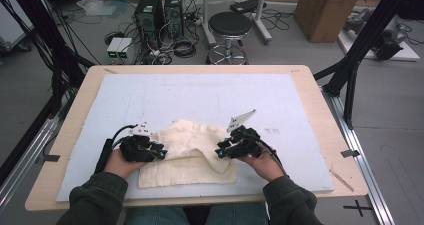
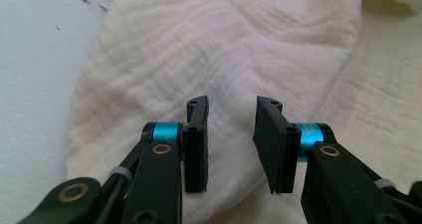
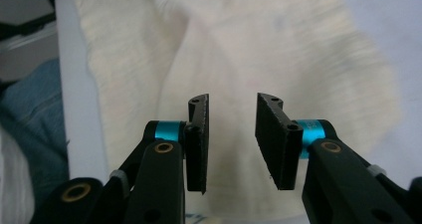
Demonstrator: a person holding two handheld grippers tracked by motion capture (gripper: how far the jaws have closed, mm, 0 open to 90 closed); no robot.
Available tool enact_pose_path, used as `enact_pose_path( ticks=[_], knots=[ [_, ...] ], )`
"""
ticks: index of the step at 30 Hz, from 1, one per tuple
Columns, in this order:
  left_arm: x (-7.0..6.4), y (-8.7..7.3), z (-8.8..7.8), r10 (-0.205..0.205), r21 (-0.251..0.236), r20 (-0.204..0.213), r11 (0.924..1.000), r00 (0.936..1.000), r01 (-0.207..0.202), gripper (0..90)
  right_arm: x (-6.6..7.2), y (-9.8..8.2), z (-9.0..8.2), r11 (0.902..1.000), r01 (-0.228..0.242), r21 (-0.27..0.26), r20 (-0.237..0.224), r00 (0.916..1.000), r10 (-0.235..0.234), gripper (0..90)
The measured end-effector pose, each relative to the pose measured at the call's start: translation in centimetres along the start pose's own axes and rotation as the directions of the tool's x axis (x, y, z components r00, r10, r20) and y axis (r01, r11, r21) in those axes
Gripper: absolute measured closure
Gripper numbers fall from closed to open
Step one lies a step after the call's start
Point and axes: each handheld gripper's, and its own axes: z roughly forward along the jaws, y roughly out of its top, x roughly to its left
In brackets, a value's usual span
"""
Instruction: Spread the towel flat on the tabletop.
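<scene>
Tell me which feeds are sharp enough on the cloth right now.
Left gripper view: cloth weave crisp, evenly lit, soft shadow under the left gripper. Right gripper view: cloth smeared and washed out beyond the right gripper, whose jaws look sharp. High view: even light, slightly soft, no glare on the table.

A grey floor [image 1: 400, 130] lies beyond the worktop's [image 1: 320, 110] far edge. On it stand a black round stool [image 1: 229, 27], two black computer towers [image 1: 159, 15] amid tangled cables [image 1: 177, 47], and a brown cardboard box [image 1: 327, 10] towards the far right. Black frame struts [image 1: 357, 55] rise off the worktop's right edge.
</scene>
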Motion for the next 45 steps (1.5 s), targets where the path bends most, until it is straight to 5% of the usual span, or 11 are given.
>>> enact_pose_path(
  ticks=[3,6,10,12,15,16,23,27,30,36,45],
  knots=[
    [-0.1,0.0,-0.1,0.007,0.001,-0.004,1.0,1.0,-0.007,66.2,-1.5,0.3,-1.2,0.9982,-0.041,-0.044,0.07,0.9966,0.044,66.1],
    [-0.1,0.0,-0.1,0.008,-0.002,-0.005,1.0,1.0,-0.008,66.1,-3.2,-0.1,-1.3,0.9939,-0.107,-0.028,0.121,0.9866,0.11,65.4],
    [-0.1,0.0,0.0,0.009,-0.006,-0.004,0.9999,1.0,-0.009,65.9,-4.6,-1.1,0.1,0.9803,-0.197,0.012,0.086,0.9769,0.195,59.3],
    [-0.1,0.0,0.0,0.01,-0.008,-0.003,0.9999,0.9999,-0.01,65.8,-4.6,-1.2,0.9,0.9779,-0.206,0.036,0.079,0.9761,0.203,63.7],
    [-0.2,0.0,-0.2,0.016,-0.019,-0.002,0.9997,0.9999,-0.016,65.4,-4.5,-1.0,1.5,0.9808,-0.177,0.083,0.107,0.98,0.168,86.2],
    [-0.2,0.0,-0.3,0.02,-0.025,-0.004,0.9995,0.9998,-0.02,65.3,-4.6,-0.9,1.3,0.9826,-0.17,0.075,0.122,0.9795,0.16,86.7],
    [-0.6,0.1,-0.1,0.031,-0.024,0.01,0.9992,0.9995,-0.031,65.2,-4.1,1.0,-0.2,0.9921,-0.113,0.054,0.336,0.9379,0.088,86.8],
    [-0.4,0.1,-0.8,0.019,-0.07,0.001,0.9974,0.9998,-0.018,64.6,-3.4,1.0,1.4,0.9883,-0.068,0.137,0.306,0.9516,0.023,86.7],
    [0.2,0.2,-1.6,-0.023,-0.123,-0.018,0.9922,0.9996,0.021,63.4,-2.9,0.4,1.4,0.989,-0.046,0.141,0.273,0.9621,0.006,86.7],
    [2.1,1.4,-1.9,-0.107,-0.196,-0.064,0.9763,0.9922,0.093,59.7,-2.8,-0.8,-0.1,0.988,-0.049,0.146,0.279,0.9602,0.006,86.5],
    [4.2,3.7,1.7,-0.132,-0.117,-0.12,0.9861,0.9839,0.118,47.2,-4.0,-1.1,-0.5,0.9925,-0.058,0.108,0.277,0.9605,0.026,86.4]
  ],
)
